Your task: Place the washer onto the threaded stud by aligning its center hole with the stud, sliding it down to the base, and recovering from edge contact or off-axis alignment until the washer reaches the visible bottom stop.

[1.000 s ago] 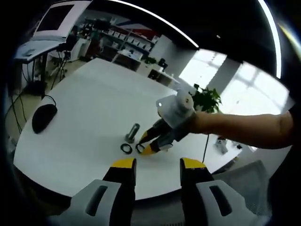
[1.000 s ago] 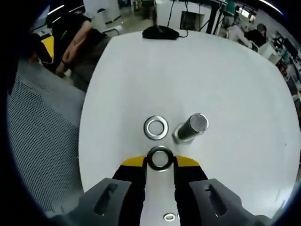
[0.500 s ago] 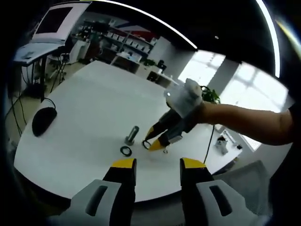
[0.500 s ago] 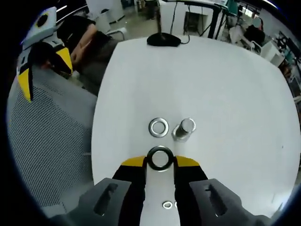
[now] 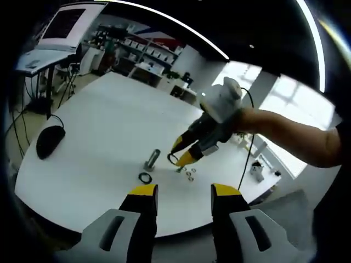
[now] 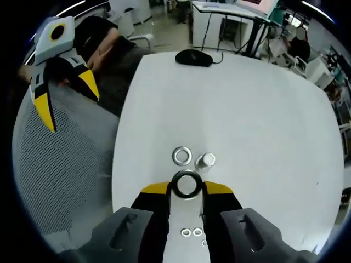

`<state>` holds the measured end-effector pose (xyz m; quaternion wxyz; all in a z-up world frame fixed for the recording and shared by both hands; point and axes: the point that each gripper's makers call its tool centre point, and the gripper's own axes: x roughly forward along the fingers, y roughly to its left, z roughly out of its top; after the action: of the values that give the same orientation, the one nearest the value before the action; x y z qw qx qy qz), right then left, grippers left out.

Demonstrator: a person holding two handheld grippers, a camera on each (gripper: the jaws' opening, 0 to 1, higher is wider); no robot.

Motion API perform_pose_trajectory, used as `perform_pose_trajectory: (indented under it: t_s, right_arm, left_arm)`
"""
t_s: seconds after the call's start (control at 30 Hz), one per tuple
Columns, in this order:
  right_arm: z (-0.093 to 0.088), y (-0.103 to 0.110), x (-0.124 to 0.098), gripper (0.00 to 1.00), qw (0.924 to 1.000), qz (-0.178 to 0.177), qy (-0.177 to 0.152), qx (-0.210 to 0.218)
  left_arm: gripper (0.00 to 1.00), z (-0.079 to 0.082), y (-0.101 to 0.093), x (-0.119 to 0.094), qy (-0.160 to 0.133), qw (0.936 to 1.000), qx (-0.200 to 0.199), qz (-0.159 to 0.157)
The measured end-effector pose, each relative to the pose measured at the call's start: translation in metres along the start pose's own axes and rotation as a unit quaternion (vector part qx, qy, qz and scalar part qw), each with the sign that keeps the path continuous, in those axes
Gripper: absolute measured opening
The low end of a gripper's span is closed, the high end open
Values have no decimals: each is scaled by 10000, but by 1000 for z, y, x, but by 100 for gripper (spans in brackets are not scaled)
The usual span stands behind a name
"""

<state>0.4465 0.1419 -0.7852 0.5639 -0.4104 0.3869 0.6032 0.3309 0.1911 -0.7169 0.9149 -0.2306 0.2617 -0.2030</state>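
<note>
My right gripper (image 6: 186,189) is shut on a steel washer (image 6: 186,183), held in the air above the white table (image 6: 247,109). Beyond it the threaded stud (image 6: 206,161) stands upright, with a second washer (image 6: 181,155) lying flat to its left. In the left gripper view that gripper (image 5: 179,159) hangs over the table with the washer (image 5: 173,159) in its yellow tips, just right of the stud (image 5: 152,159); the loose washer (image 5: 145,178) lies in front. My left gripper (image 5: 179,194) is open, off the table's near edge, and shows as yellow-tipped jaws (image 6: 55,82).
Several small washers (image 5: 190,173) lie right of the stud, also seen under my right jaws as small washers (image 6: 191,232). A black mouse (image 5: 49,137) with a cable rests at the table's left end. A mesh chair (image 6: 60,181) stands beside the table. A person's arm (image 5: 290,137) holds the right gripper.
My right gripper has risen from the table with the washer in it, so stud and loose washer look smaller. Small washers came into sight beneath it. The left gripper stays open.
</note>
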Motion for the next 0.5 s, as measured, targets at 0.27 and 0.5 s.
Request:
perform_pose_trajectory:
  t_s: [0.27,0.5]
  right_arm:
    - [13,0,2,23,9959,57,-13,-901]
    - [20,-6,8,23,9933,0,63,-1152]
  left_arm:
    - [36,1,0,0,-35,10000,-35,2]
    - [37,0,1,0,9,10000,46,23]
